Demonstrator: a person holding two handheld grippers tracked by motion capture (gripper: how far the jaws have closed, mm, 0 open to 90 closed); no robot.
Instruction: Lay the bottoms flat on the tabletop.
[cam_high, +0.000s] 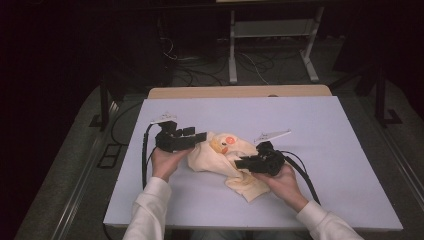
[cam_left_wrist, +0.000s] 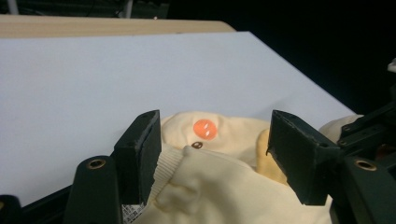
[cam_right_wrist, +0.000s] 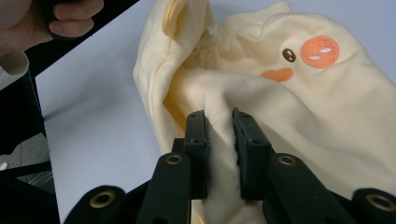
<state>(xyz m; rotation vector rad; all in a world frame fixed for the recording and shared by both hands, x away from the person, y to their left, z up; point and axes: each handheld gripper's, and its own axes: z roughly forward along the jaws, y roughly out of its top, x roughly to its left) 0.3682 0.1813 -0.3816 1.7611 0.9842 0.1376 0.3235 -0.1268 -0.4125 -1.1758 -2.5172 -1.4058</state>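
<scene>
Garment: pale yellow garment (cam_high: 227, 162) crumpled mid-table on the white board (cam_high: 310, 125), near its front edge.
Left gripper (cam_left_wrist: 215, 154): jaws spread wide around the ribbed hem, seemingly not pinching.
Right gripper (cam_right_wrist: 219, 140): clamped on a fold.
Room: bare board behind and on both sides.

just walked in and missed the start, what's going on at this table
A person is working a pale yellow garment with an orange-cheeked face print on a white table, one handheld gripper in each hand. The right gripper is pinching a fold of the fabric between its jaws. The left gripper is open, its jaws straddling a ribbed edge of the garment without closing on it. The garment lies bunched, not flat or folded.
</scene>
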